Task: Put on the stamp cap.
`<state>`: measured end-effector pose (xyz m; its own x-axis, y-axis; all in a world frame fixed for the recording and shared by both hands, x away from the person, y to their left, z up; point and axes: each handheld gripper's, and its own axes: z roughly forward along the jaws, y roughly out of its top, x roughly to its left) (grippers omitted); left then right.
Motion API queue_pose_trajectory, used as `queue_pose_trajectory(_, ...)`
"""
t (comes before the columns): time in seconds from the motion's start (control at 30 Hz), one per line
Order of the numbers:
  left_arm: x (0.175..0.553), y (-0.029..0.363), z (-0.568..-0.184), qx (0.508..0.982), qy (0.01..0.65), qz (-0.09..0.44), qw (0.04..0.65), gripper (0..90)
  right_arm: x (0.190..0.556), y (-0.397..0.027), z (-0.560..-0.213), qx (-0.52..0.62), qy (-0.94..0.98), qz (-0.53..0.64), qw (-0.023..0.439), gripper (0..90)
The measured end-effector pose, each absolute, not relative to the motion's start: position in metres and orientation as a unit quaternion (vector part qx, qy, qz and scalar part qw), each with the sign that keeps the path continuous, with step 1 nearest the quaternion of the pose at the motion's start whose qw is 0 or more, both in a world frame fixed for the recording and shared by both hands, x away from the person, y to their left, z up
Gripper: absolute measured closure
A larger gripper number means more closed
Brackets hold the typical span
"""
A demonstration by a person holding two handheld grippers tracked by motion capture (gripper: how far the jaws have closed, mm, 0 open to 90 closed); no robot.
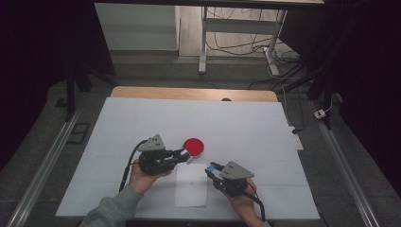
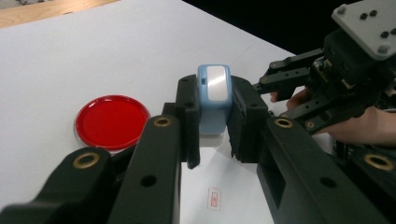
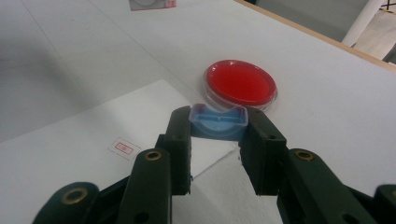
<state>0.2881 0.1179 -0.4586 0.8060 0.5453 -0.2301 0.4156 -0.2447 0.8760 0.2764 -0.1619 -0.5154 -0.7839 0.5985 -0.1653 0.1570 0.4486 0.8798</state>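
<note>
Hands first: we see the left hand and the right hand come in at the bottom of the high view, each with 1 tool, the left gripper and the right gripper, both low over the near middle of the white surface.

Largest to smallest from there:
- Paper sheet: lies flat on the surface between the 2 hands, near edge.
- Red dish: round and shallow, sits on the surface just past the sheet's far edge and just beside the left gripper's tip.
- Blue stamp body: pale blue with a white base. Left fingers are clamped on its sides and hold it off the surface, about over the sheet's far edge.
- Blue cap: small clear-blue tray shape with its hollow side up. Right fingers are clamped on its 2 ends and hold it in the air above the sheet's corner, with the dish beyond.
- Red mark: 1 small red rectangle printed on the sheet.

Progress, as we judge it: the cap is off, body and cap are apart in separate grips, and 1 print is already on the paper, so the stamping part looks done. What looks left is to bring the 2 pieces together, seat the cap on the body, and set the closed stamp down. The 2 grippers are near each other but not touching. We cannot tell which face of the body takes the cap.
</note>
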Motion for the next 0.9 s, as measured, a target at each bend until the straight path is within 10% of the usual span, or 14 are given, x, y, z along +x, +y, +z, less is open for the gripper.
queue_pose_trajectory(0.9, 0.289, 0.099, -0.461, 0.788, 0.299, 0.059, 0.534, 75.1, 0.279, -0.139, -0.517, 0.226, 0.818, 0.468, 0.246, 64.8)
